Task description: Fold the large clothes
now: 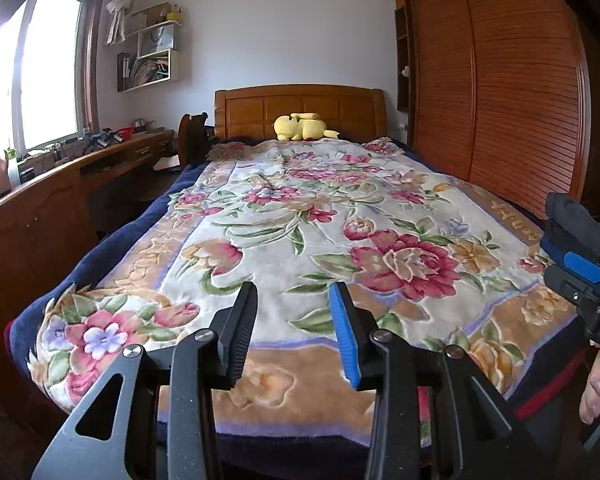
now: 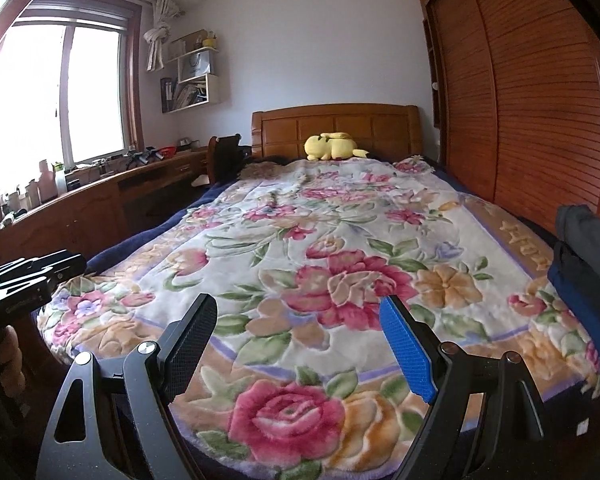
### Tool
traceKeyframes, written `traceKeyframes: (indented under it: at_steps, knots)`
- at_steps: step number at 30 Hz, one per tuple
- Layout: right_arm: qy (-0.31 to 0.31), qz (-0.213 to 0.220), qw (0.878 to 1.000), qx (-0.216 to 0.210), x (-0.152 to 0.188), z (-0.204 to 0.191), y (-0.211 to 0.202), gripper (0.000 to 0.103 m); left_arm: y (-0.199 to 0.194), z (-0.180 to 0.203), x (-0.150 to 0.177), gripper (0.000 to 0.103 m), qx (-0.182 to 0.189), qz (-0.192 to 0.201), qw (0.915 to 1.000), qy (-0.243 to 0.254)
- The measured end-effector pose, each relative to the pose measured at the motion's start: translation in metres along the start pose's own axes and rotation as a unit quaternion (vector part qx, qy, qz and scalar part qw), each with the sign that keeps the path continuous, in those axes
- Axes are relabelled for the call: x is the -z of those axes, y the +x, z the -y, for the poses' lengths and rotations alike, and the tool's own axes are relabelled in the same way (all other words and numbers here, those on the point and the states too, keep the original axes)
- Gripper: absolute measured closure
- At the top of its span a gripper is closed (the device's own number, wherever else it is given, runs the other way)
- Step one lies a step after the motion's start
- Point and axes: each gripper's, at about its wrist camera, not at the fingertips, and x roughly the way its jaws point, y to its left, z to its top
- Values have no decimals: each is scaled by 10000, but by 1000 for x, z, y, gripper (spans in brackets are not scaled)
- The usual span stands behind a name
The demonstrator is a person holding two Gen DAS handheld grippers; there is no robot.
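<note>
1. Basically, both views look up a bed (image 1: 100,256) covered w/ a floral blanket (image 1: 284,216); wooden headboard (image 1: 300,108) at the far end, yellow plush toy (image 1: 300,126) lying against it.
2. Left gripper (image 1: 294,332): released, jaws partly apart w/ nothing between them, only blanket showing through the gap. It hovers over the foot end of the bed.
3. Right gripper (image 2: 300,356): released too, jaws set wider, nothing between the black finger and the blue pad. Also above the foot end, pointing toward the headboard.
4. Task thing: a stack of folded clothes (image 2: 588,256), dark grey over navy, sits at the right edge of the bed near the foot end, next to the wardrobe (image 2: 540,100) side. Neither gripper touches it.
5. In the left view the right gripper shows at the far right edge, just in front of the stack; contact can't be told there.
6. Left side of room: window (image 1: 48,68), long wooden surface (image 1: 112,160) w/ clutter on it, wall shelves (image 1: 152,56) above.
7. A hand's fingers (image 2: 10,356) show at the left edge of the right view, under the left gripper's body.
</note>
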Motion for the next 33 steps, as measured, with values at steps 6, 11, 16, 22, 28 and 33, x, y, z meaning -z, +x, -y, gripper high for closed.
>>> traceKeyframes:
  at_steps: [6, 11, 16, 22, 28, 33]
  knots:
    - [30, -35, 10000, 13, -3, -3, 1, 18, 4, 0, 5, 64, 17, -101, 9999, -49]
    - [27, -35, 10000, 16, -4, -6, 2, 18, 4, 0, 7, 64, 32, -135, 9999, -56]
    - [28, -14, 10000, 9, -4, -5, 2, 18, 4, 0, 7, 63, 37, -128, 9999, -66]
    - [33, -4, 10000, 6, -4, -5, 1, 18, 5, 1, 8, 63, 27, -136, 9999, -45]
    - [17, -12, 10000, 20, -4, -4, 2, 18, 4, 1, 8, 63, 34, -126, 9999, -59]
    - [13, -20, 10000, 13, -4, -3, 2, 18, 5, 3, 8, 63, 37, -123, 9999, -59]
